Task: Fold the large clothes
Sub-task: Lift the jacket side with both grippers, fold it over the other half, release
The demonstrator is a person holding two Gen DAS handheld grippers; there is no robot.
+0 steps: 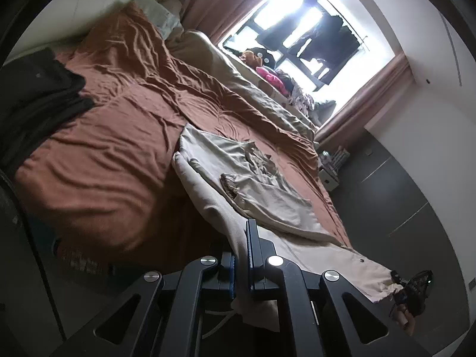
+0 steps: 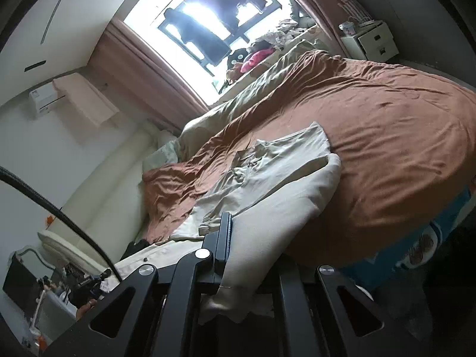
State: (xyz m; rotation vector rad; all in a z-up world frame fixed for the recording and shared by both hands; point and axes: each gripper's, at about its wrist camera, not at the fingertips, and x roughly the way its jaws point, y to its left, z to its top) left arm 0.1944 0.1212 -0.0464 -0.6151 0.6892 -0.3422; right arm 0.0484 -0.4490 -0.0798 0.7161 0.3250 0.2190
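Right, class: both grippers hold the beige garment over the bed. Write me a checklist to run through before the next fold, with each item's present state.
1. Left gripper jaws shut on the beige garment: ok.
2. Right gripper jaws shut on the garment's other end: ok.
3. Edge stretched between the two grippers without sagging: ok.
4. Garment lying flat on the brown bedspread: not ok, bunched at the middle.
5. Black clothes clear of the fold area: ok.
6. Both grips at matching corners: cannot tell.
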